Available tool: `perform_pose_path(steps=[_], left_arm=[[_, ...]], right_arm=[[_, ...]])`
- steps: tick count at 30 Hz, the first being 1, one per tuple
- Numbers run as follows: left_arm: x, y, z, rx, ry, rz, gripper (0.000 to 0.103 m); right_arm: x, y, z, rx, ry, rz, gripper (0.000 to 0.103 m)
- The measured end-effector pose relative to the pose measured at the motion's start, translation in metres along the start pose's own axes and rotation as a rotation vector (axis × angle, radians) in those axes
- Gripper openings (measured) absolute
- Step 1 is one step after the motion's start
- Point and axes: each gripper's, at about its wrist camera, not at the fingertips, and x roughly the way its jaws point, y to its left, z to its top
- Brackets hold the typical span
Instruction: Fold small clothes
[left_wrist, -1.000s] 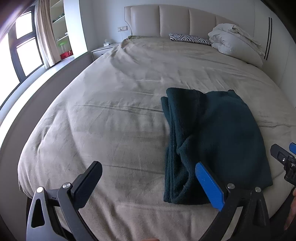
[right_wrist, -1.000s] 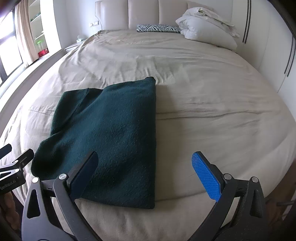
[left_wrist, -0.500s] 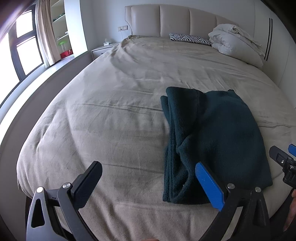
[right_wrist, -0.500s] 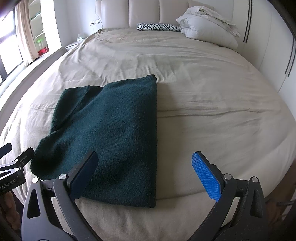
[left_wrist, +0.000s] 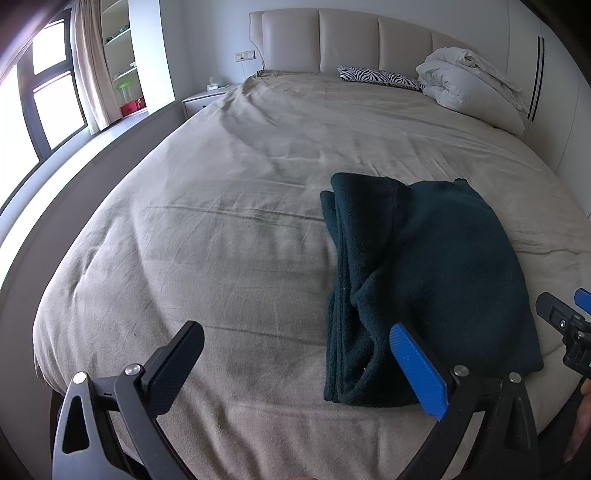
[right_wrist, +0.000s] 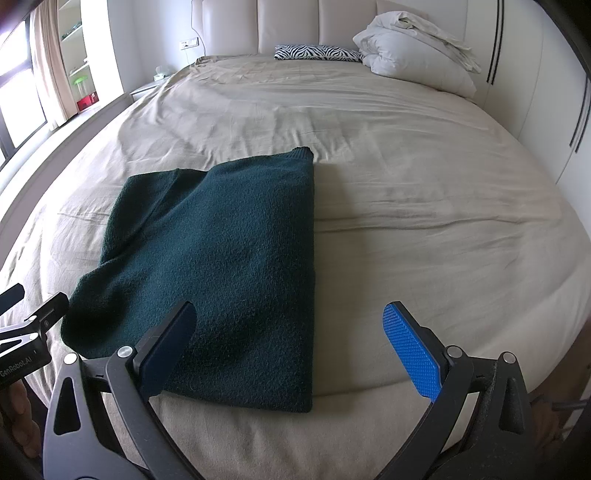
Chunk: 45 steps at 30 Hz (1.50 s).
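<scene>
Dark green garment (right_wrist: 229, 258): lies folded into a thick rectangle on bed (right_wrist: 424, 184), layers uneven at left edge; left gripper (left_wrist: 295, 365) and right gripper (right_wrist: 291, 347) hover with jaws spread, empty; fold apparently near complete.

Wide bare bedsheet (left_wrist: 229, 236) left and right of the folded dark green garment (right_wrist: 221, 266). Far off at the headboard, only a zebra pillow (right_wrist: 317, 52) and bundled white duvet (right_wrist: 413, 44).
</scene>
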Motion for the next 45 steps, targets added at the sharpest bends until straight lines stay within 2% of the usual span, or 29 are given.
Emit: perform_pose_path(steps=[45], left_arm=[[0.0021, 0.0004, -0.0015, -0.002, 0.003, -0.002, 0.103]], right_arm=[[0.0039, 0.0010, -0.0050, -0.003, 0.008, 0.003, 0.103]])
